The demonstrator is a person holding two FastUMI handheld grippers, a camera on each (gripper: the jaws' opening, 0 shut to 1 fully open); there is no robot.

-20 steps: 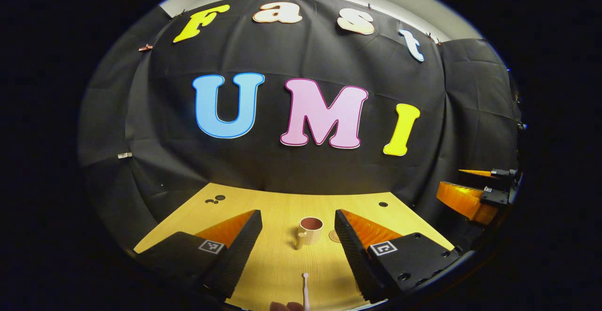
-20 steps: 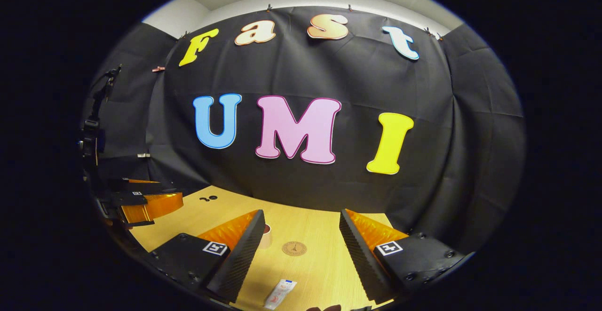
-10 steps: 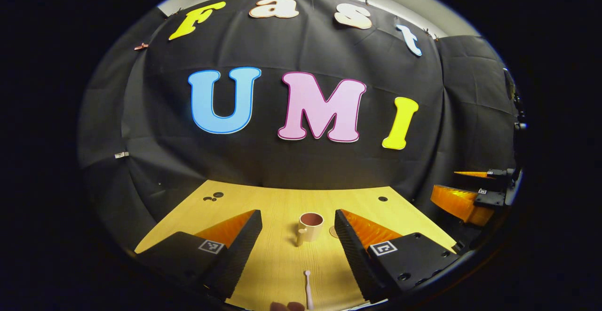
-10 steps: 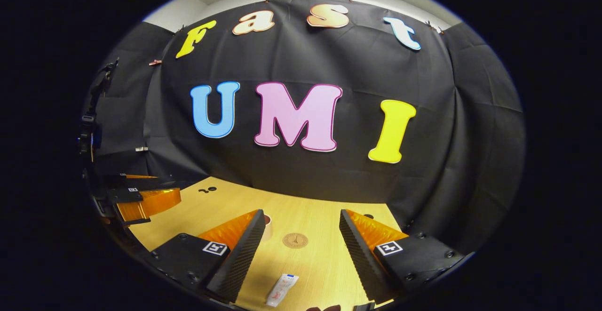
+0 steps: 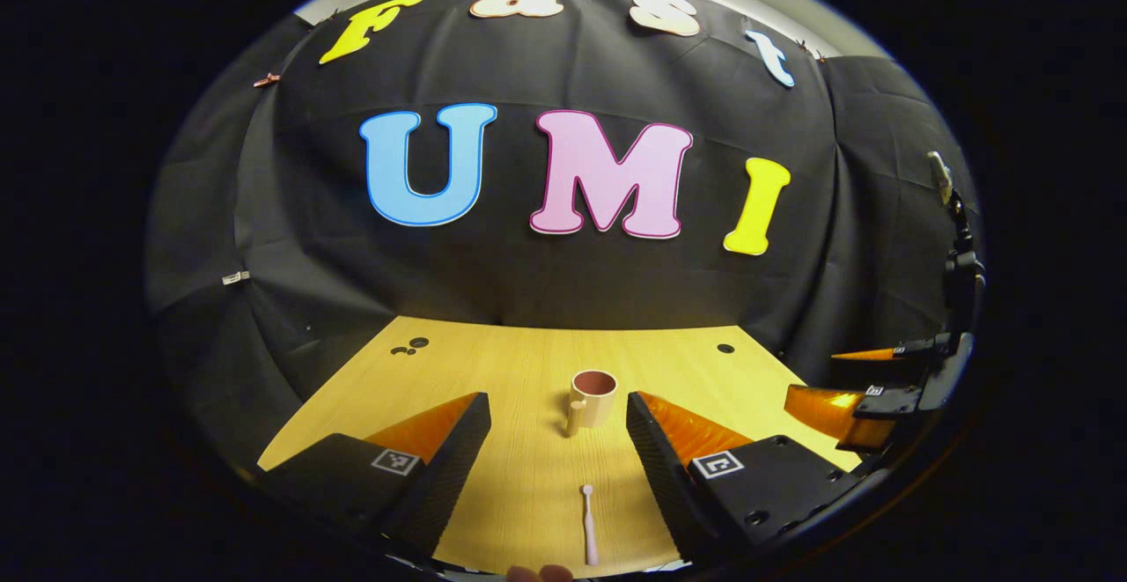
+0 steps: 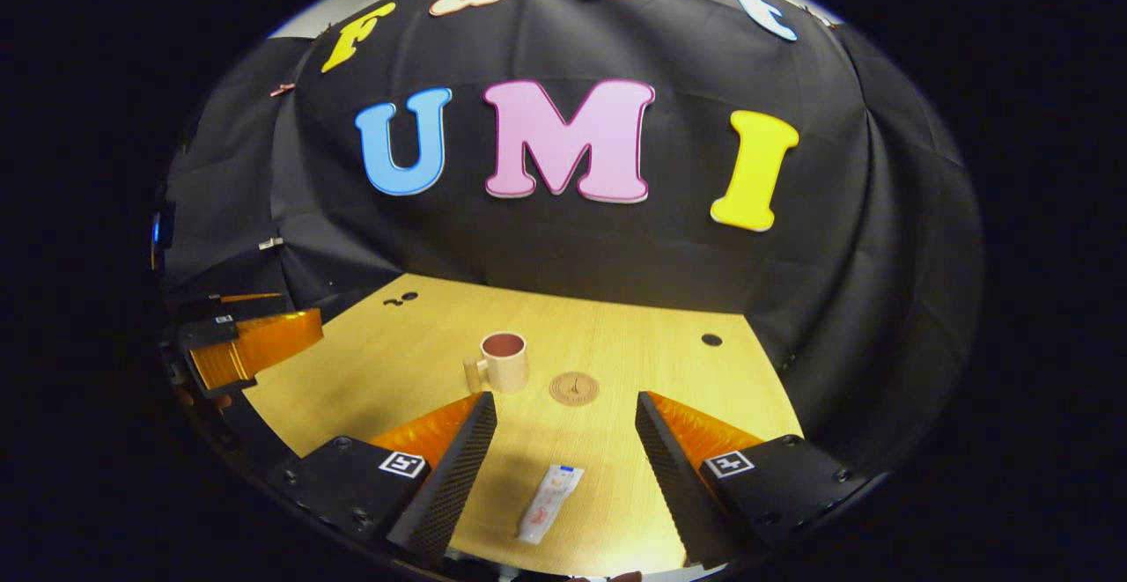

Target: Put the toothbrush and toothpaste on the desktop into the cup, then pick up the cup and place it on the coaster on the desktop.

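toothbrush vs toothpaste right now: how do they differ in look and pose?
The toothbrush is a thin pale stick, its small round head end pointing toward the cup; the toothpaste is a wider, flat white tube with printing. The toothbrush lies between the left gripper fingers, the toothpaste between the right gripper fingers. Both lie flat on the desktop, ungrasped, outside the cup.
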